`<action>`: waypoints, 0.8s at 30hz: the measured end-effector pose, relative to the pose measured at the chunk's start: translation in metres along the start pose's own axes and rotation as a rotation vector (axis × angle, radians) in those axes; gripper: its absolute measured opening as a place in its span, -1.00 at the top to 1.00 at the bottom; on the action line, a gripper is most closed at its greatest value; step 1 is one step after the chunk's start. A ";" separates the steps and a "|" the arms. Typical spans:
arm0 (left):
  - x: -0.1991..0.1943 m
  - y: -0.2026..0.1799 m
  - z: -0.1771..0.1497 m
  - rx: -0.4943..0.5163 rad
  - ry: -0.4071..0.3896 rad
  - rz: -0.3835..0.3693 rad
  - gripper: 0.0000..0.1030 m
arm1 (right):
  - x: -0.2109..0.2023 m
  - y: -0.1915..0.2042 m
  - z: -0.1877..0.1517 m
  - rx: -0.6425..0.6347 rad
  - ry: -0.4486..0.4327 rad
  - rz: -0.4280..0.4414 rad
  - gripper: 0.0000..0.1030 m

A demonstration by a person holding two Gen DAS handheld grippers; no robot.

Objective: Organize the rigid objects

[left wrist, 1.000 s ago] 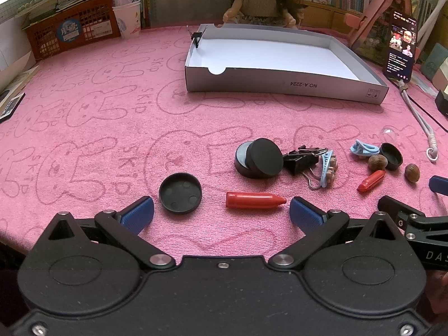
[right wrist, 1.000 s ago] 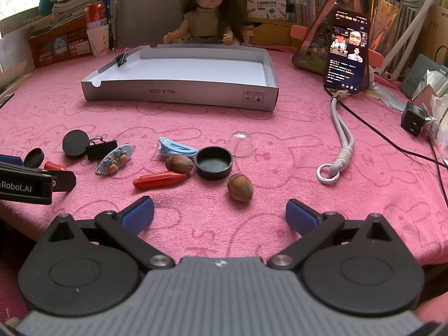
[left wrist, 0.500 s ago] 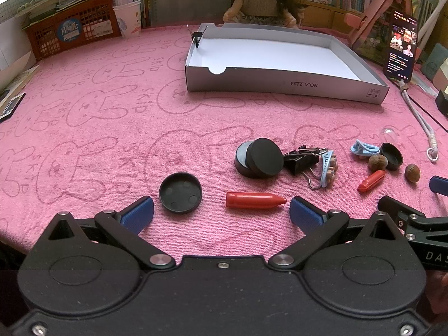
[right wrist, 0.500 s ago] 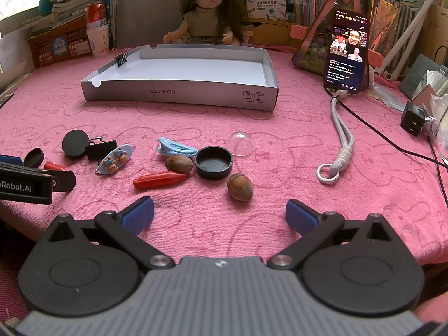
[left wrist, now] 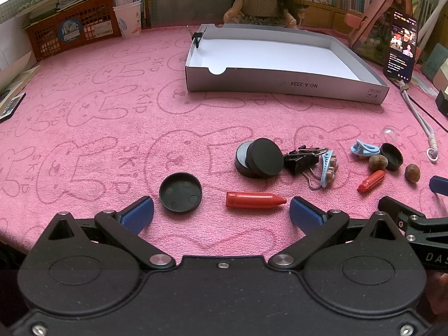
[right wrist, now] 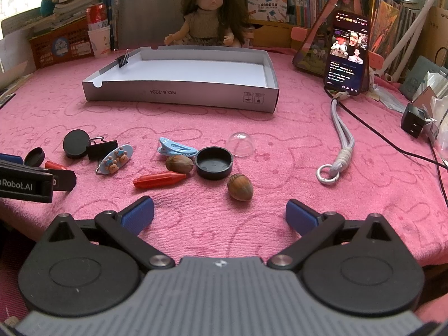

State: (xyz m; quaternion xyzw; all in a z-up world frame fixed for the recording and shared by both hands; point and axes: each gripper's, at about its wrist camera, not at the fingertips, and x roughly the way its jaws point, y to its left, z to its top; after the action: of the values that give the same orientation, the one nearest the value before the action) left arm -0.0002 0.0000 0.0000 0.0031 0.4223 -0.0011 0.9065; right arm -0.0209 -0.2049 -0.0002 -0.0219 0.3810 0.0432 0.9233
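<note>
**Both grippers low at the near desk edge, fingers apart, nothing held**

Left gripper (left wrist: 221,208): held level and low over the near edge of the desk (left wrist: 98,117), pointing toward the far side. Its blue-padded fingers (left wrist: 138,212) stand wide apart with nothing between the pads. Just ahead of the left finger lies an upturned black cap (left wrist: 180,192); just ahead and between the fingers lies a red crayon-shaped piece (left wrist: 254,199), its tip pointing right, near the right pad but not clearly touching it.

Further ahead, left to right: two black discs (left wrist: 259,158), one leaning on the other; a black binder clip (left wrist: 301,159) touching them; a blue hair clip with bear figures (left wrist: 328,168) against the binder clip.

Right gripper (right wrist: 219,214): the same pose, level and low at the near edge, fingers (right wrist: 301,219) wide apart and empty. In front of it, left to right: a second red crayon-shaped piece (right wrist: 159,179); a plain blue hair clip (right wrist: 176,147); a brown nut (right wrist: 179,163) touching that clip; a second black cap (right wrist: 214,162), open side up; another nut (right wrist: 240,187), nearest the gripper and apart from the rest; a clear dome (right wrist: 240,143) beyond the cap.

The grey cardboard tray (right wrist: 179,93) sits well beyond all loose items, its white floor bare, with a binder clip on its rim (right wrist: 122,61) at the far left corner. A doll (right wrist: 208,19) sits behind it; a phone (right wrist: 347,53) stands to the right.
</note>
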 end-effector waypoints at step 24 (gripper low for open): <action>-0.004 0.002 -0.006 0.017 -0.032 -0.016 -1.00 | 0.000 0.001 -0.002 0.015 -0.009 -0.002 -1.00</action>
State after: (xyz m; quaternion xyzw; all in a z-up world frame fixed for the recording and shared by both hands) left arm -0.0076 0.0022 -0.0013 0.0073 0.4076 -0.0119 0.9131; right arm -0.0219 -0.2040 -0.0015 -0.0151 0.3773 0.0397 0.9251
